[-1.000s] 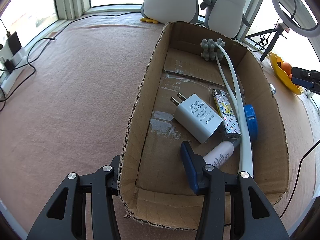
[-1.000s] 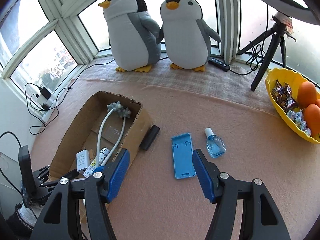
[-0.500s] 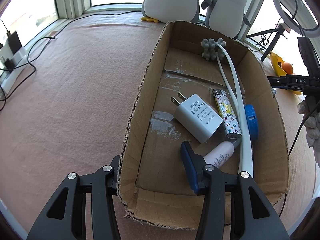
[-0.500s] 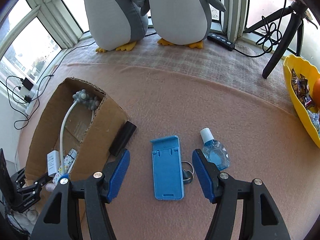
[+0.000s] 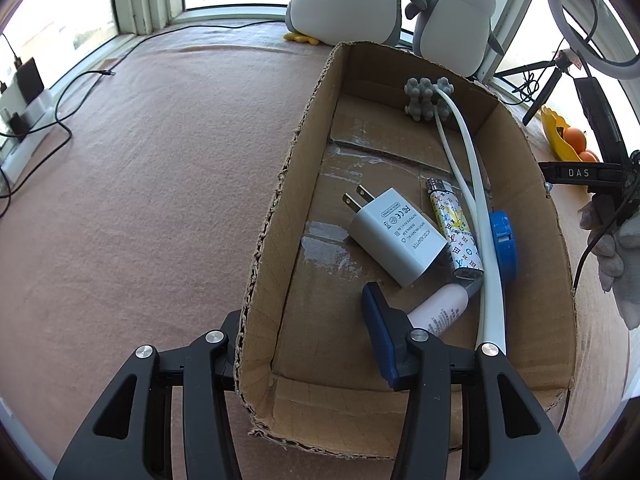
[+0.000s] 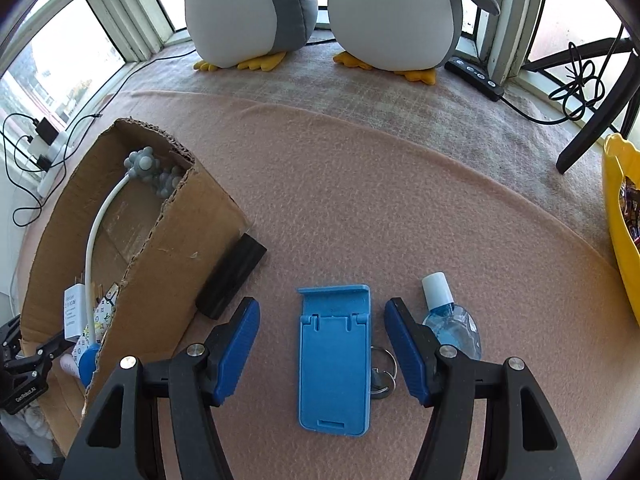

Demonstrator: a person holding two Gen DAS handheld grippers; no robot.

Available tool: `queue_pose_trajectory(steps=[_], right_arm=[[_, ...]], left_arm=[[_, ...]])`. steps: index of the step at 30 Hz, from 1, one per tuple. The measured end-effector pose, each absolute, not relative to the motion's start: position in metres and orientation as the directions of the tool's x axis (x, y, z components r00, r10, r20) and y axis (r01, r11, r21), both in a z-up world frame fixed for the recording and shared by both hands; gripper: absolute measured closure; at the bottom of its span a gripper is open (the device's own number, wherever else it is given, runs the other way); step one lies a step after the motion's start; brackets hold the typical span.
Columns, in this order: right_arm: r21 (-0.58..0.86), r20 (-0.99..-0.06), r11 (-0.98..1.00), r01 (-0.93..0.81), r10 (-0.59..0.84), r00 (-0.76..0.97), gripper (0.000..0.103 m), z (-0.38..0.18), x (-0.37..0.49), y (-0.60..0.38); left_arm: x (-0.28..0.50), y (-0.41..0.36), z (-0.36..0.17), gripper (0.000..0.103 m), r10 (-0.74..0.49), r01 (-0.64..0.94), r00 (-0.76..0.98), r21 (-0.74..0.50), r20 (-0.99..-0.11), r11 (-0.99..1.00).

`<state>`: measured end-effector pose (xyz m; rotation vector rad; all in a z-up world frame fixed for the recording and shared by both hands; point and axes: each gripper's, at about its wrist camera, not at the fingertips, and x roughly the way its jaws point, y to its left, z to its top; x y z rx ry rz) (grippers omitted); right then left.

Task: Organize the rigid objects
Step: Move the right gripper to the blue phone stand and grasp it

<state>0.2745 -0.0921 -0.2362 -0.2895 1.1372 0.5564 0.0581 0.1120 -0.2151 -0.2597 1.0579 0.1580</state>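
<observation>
The cardboard box (image 5: 280,216) holds a white charger (image 5: 394,236), a patterned lighter (image 5: 454,228), a pink tube (image 5: 440,310), a blue round lid (image 5: 503,240) and a white massager with grey knobs (image 5: 426,98). My left gripper (image 5: 306,332) is open and straddles the box's left wall, one finger inside. My right gripper (image 6: 322,340) is open, with its fingers on either side of a blue phone stand (image 6: 334,360) lying flat on the pink blanket. A key ring (image 6: 382,376) lies beside the stand. The box also shows in the right wrist view (image 6: 160,264).
A black bar (image 6: 232,278) lies against the box's outer wall. A small blue bottle (image 6: 450,320) lies right of the stand. Two plush penguins (image 6: 320,8) stand at the back. A yellow bowl (image 6: 620,224) sits at the right. Cables and a tripod line the window ledge.
My right gripper has moved forward and down until the blue phone stand lies between its open fingers. My left gripper has not moved.
</observation>
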Motion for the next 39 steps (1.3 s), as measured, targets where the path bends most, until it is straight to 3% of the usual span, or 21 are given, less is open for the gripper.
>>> queue_pose_trajectory(steps=[15,29,37,39], right_arm=[[-0.004,-0.927,0.738,-0.675,0.250,0.279,0.046,-0.240,0.245,-0.073],[0.110,-0.929,0.628,-0.770,0.341,0.146,0.048,-0.244,0.198,-0.075],[-0.027,-0.945,0.655,-0.756,0.230,0.233,0.049,-0.247,0.179,-0.067],[-0.080,-0.947,0.649,-0.757,0.188,0.261,0.055,-0.248,0.176,-0.061]], left_arm=[[0.059,0.112,-0.215,0.055,0.003,-0.253,0.483,-0.136,-0.875,0.958],[0.058,0.111,-0.215,0.055,-0.001,-0.256,0.486,-0.143,-0.874,0.956],[0.058,0.112,-0.215,0.055,-0.001,-0.255,0.486,-0.143,-0.874,0.956],[0.058,0.112,-0.215,0.055,-0.001,-0.255,0.487,-0.144,-0.874,0.956]])
